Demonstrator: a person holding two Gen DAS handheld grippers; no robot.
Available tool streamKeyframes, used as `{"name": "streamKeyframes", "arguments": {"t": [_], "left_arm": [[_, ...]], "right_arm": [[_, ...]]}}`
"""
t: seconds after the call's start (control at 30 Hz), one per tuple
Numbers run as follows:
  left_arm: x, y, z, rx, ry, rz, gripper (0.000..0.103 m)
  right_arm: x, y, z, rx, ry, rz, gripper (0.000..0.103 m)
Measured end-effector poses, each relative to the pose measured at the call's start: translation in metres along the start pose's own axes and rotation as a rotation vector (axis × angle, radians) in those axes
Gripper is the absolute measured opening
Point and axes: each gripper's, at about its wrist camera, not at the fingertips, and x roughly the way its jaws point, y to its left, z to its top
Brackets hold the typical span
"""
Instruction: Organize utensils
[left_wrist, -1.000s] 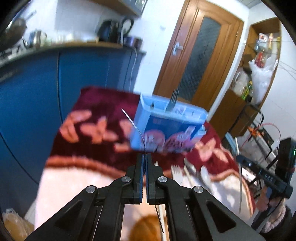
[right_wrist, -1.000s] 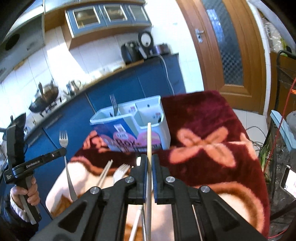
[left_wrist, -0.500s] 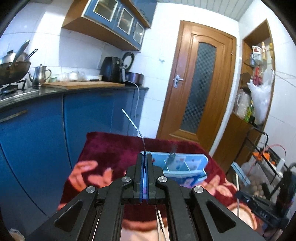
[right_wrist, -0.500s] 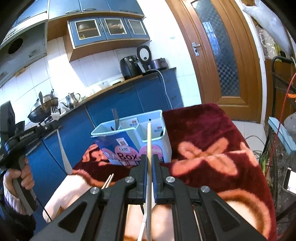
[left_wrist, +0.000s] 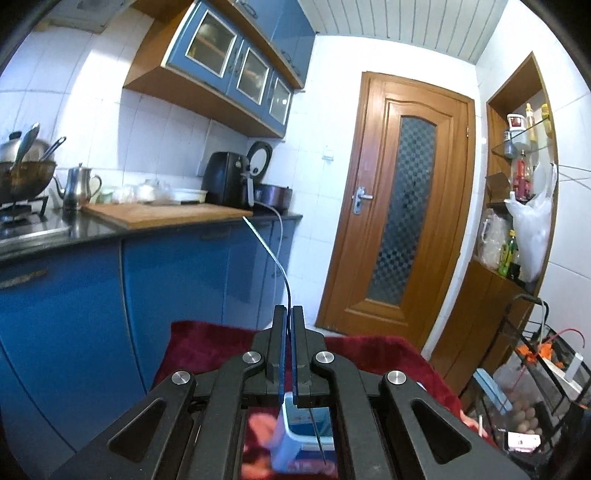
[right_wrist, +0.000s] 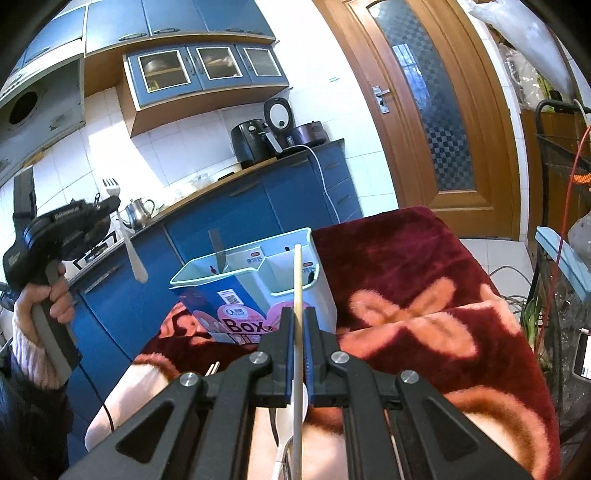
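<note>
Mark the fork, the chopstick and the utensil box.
fork (right_wrist: 133, 258), right wrist view, on its handle.
chopstick (right_wrist: 297, 280), right wrist view, on the shaft above the jaws.
utensil box (right_wrist: 236, 295), right wrist view, on its front wall.

I have raised my left gripper (right_wrist: 110, 206) and its fork (right_wrist: 127, 236) toward 12 o'clock, so the box (left_wrist: 306, 443) dropped to 6 o'clock.

My right gripper (right_wrist: 298, 325) is clamped on a pale wooden chopstick (right_wrist: 297, 280) that stands upright between its fingers. Just beyond its tip sits a light blue plastic divided utensil box (right_wrist: 255, 291) on a dark red floral blanket (right_wrist: 406, 280). Off to my left, my left gripper (right_wrist: 74, 221) grips a silver metal fork (right_wrist: 127, 236), tines up.
</note>
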Motion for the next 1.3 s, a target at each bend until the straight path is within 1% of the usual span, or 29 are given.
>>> {"name": "streamKeyframes", "arguments": {"t": [0.1,0.3,0.53,0.7,0.87,1.1,1.3], "left_arm": [[0.010,-0.004,0.003,0.016,-0.016,0.005,0.001],[0.027,-0.007,-0.006,0.030,-0.039,0.019,0.001],[0.046,-0.009,-0.023,0.045,-0.021,0.026,0.001],[0.052,-0.015,-0.041,0.079,-0.004,0.022,0.001],[0.056,-0.016,-0.059,0.092,0.012,0.022,0.001],[0.060,-0.014,-0.069,0.105,0.014,0.022,0.001],[0.060,-0.014,-0.075,0.111,0.010,0.015,0.001]], "right_arm": [[0.001,-0.003,-0.001,0.003,-0.001,-0.004,0.006],[0.003,-0.011,-0.002,0.018,-0.007,-0.005,0.006],[0.006,-0.011,0.001,0.003,0.000,-0.005,0.006],[0.007,-0.003,0.017,-0.037,-0.014,-0.002,0.006],[0.015,0.006,0.041,-0.074,-0.058,0.000,0.006],[0.040,0.018,0.074,-0.069,-0.138,0.047,0.006],[0.061,0.033,0.098,-0.101,-0.248,0.016,0.006]]}}
